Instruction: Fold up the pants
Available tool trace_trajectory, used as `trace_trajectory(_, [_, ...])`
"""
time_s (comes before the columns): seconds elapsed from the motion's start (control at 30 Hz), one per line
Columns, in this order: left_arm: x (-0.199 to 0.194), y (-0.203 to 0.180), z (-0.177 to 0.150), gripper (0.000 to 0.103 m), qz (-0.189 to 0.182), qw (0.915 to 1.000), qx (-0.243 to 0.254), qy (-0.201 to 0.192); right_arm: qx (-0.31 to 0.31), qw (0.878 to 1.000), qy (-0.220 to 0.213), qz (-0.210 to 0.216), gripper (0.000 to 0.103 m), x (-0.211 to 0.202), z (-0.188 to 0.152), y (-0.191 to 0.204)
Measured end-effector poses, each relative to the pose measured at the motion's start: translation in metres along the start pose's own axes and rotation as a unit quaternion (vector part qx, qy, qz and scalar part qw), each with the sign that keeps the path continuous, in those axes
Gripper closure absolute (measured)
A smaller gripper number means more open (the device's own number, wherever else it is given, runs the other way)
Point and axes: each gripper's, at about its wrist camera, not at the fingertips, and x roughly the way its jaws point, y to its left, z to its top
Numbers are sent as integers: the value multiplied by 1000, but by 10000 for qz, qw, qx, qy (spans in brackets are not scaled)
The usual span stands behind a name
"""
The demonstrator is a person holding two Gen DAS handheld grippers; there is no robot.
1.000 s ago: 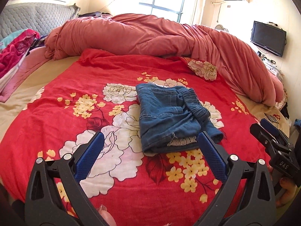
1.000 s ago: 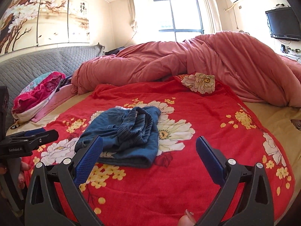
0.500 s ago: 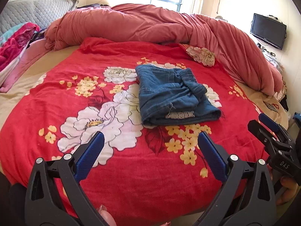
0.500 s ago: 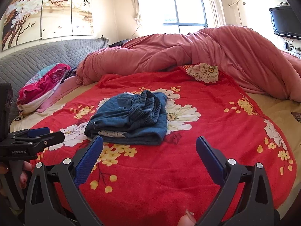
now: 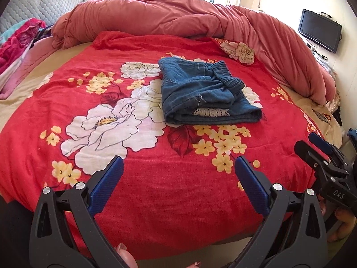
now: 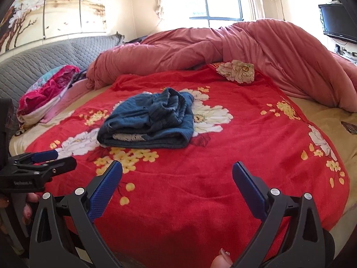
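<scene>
Both my left tool (image 5: 178,172) and right tool (image 6: 177,176) gape wide at frame bottom; the folded pants (image 5: 205,93) lie mid-frame, well apart.

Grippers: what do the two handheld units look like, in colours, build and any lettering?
Both match. The left gripper and the right gripper have black plastic arms with triangular cut-outs, silver round screw heads, and blue textured fingers. The right gripper's body reads "DAS" in white; the left's lettering is too blurred to read. No cables or sleeves show; fingertips at the frame edges have glossy nails.
</scene>
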Motion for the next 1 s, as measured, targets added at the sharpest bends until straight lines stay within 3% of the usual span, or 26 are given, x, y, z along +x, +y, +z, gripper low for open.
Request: trace_trajectory(1.0, [2,0,0,10,13,10000,-22,34,115,9998,145,-47,5,11,-6,-9])
